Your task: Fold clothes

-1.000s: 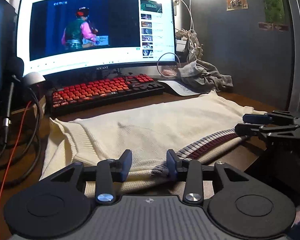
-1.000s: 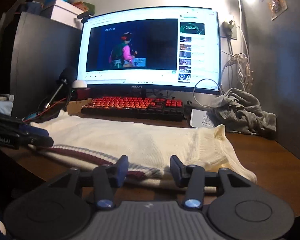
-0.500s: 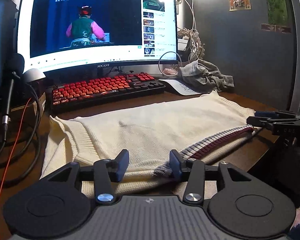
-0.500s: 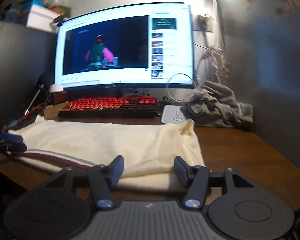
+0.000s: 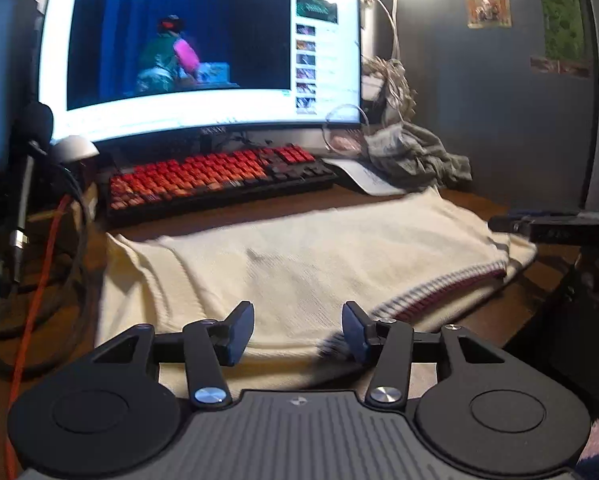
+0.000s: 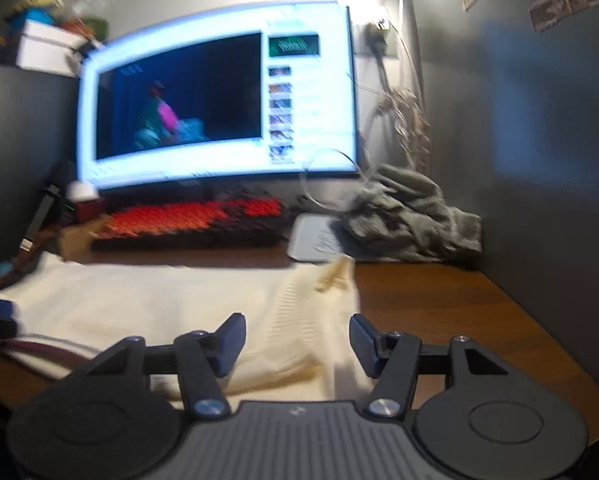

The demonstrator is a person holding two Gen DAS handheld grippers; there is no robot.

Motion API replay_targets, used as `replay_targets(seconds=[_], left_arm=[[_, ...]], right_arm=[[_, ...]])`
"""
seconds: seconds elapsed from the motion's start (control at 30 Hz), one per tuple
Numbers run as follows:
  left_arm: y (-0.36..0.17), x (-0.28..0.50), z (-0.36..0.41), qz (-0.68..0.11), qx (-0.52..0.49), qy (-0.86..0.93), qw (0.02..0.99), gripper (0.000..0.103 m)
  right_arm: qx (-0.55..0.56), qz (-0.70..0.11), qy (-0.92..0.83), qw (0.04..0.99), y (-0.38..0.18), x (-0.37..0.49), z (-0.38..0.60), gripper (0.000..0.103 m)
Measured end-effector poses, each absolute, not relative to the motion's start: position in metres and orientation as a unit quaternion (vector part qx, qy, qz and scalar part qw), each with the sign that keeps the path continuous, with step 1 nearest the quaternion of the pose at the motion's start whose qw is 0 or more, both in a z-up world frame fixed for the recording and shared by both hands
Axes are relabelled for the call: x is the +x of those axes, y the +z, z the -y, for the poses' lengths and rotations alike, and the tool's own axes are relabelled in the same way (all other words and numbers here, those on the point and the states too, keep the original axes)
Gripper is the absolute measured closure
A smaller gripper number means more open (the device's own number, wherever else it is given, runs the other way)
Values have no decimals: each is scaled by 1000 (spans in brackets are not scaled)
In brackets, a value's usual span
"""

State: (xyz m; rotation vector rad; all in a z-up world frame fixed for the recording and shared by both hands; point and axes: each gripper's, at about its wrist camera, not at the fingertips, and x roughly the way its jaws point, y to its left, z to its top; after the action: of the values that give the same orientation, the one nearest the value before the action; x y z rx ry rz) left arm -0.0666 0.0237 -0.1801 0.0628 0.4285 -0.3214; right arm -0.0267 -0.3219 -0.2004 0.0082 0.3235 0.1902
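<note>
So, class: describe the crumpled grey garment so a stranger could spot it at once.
Find the bright monitor and the red keyboard in front of it. Past the keyboard's right end, by the dark wall, lies the grey garment. Unlike the cream sweater spread flat nearer the camera, it is bunched in a heap.

Two hand-held grippers (image 5: 297, 334) (image 6: 297, 344), one cream sweater (image 5: 299, 264), one keyboard (image 5: 215, 180), one monitor (image 5: 203, 52).

Both wrist views low, facing monitor (image 5: 203, 52).

A brown wooden desk (image 6: 451, 300) carries a cream sweater (image 5: 319, 264), a red-keyed keyboard (image 5: 215, 180), a crumpled grey garment (image 6: 411, 216) and a monitor (image 5: 203, 52)
</note>
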Motion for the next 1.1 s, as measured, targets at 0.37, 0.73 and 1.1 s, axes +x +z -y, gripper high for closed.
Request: replay_targets(seconds=[0.37, 0.73, 1.1], left_arm=[[-183, -51, -56, -257, 13, -93, 962, 49], [-191, -22, -29, -255, 21, -129, 958, 43], [-187, -36, -37, -262, 10, -146, 954, 43]], right_arm=[[8, -224, 100, 969, -201, 3, 321, 72], [-25, -217, 64, 974, -198, 7, 329, 87], [14, -223, 28, 974, -195, 7, 367, 78]])
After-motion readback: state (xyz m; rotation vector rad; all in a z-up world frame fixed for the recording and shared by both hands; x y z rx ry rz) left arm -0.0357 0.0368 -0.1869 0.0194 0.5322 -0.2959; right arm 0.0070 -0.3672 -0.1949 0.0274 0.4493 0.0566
